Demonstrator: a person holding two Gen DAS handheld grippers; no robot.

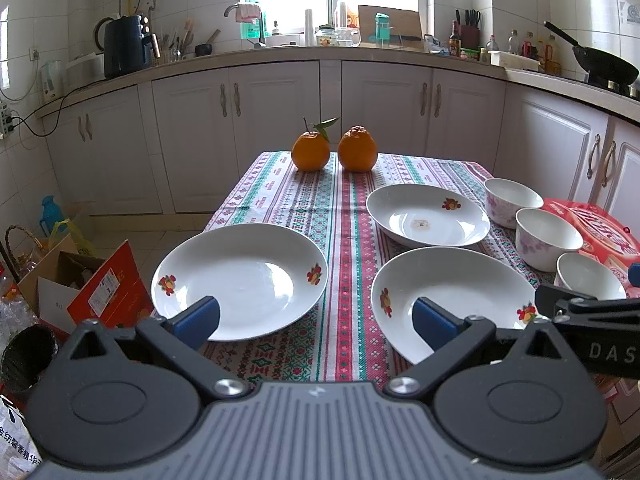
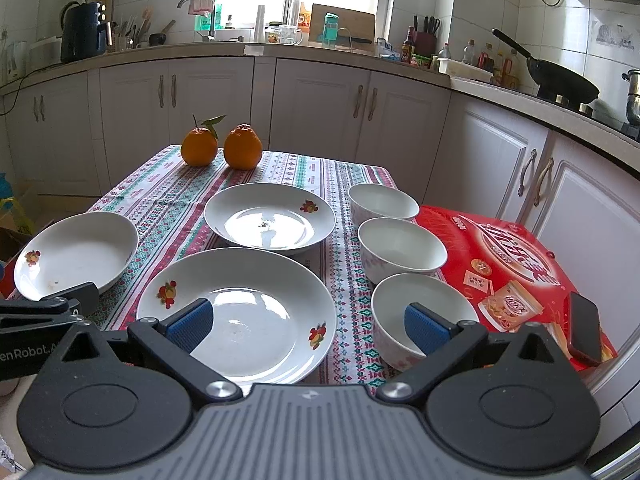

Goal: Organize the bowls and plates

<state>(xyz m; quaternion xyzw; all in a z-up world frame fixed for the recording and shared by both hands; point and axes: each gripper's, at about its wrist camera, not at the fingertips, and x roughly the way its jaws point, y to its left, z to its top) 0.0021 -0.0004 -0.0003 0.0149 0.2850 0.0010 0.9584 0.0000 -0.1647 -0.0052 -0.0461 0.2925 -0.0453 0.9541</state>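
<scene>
Nearest, the left gripper [image 1: 316, 322] and right gripper [image 2: 308, 326] both hang spread wide, grasping nothing. Three plates [image 2: 240, 312] and three bowls [image 2: 402, 248] sit upright, mouths up, this side of two oranges [image 2: 242, 152]; the bowls line up running away from the camera.

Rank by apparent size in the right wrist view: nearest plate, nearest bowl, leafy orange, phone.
1. Nearest plate.
2. Nearest bowl.
3. Leafy orange and phone look similar, and the phone sits far closer, so no ranking.
</scene>
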